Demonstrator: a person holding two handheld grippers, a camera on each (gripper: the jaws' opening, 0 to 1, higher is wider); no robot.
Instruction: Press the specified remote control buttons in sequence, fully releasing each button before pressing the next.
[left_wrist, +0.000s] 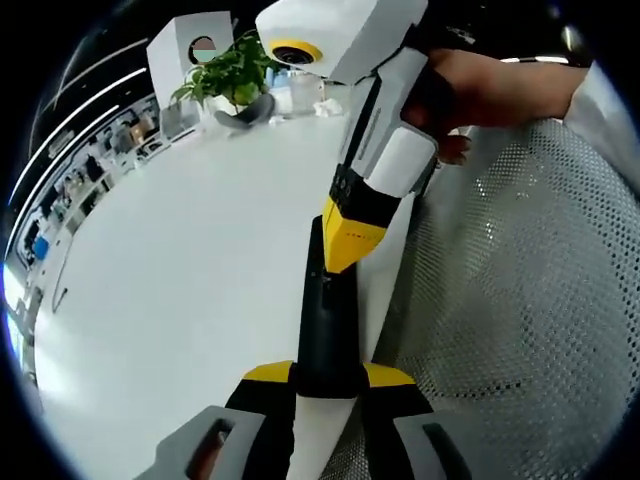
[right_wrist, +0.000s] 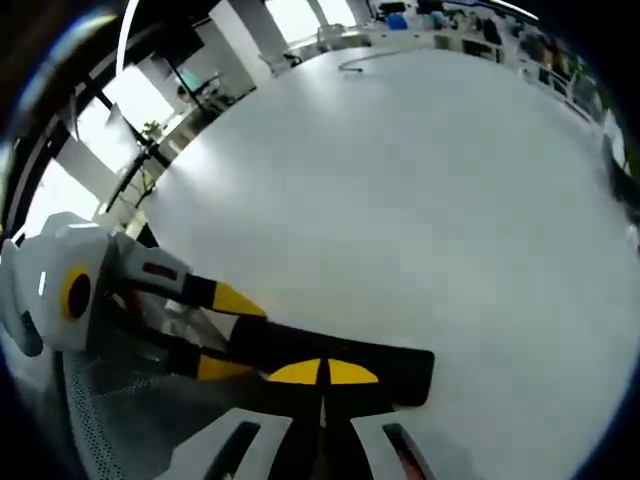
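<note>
Remote control (left_wrist: 325, 330): a long black bar, lying at the edge of the white desk (left_wrist: 170, 300). Its buttons cannot be made out in either view.

Left gripper view: the left gripper (left_wrist: 325, 385) has its yellow-tipped jaws pinching the near end of the remote at 6 o'clock; the remote runs from there up toward 12 o'clock. The lower end of the remote is cut off behind the jaws. The right gripper (left_wrist: 345, 245) comes in from 1 o'clock, its yellow tip touching down on the remote's far half. A hand (left_wrist: 480, 90) holds it at 2 o'clock. White mesh surface (left_wrist: 530, 300) at 3 to 5 o'clock, beside the desk edge; what it belongs to cannot be told. Potted plant (left_wrist: 230, 70) well apart at 11 o'clock, small items beside it too blurred to name.

Right gripper view: the right gripper (right_wrist: 322, 372) has its yellow jaw tips pressed together, resting on top of the remote (right_wrist: 390, 365) at 6 o'clock. The left gripper (right_wrist: 215, 330) enters from 8 o'clock, jaws either side of the remote's end. Far desk edge at 12 o'clock is blurred clutter.
</note>
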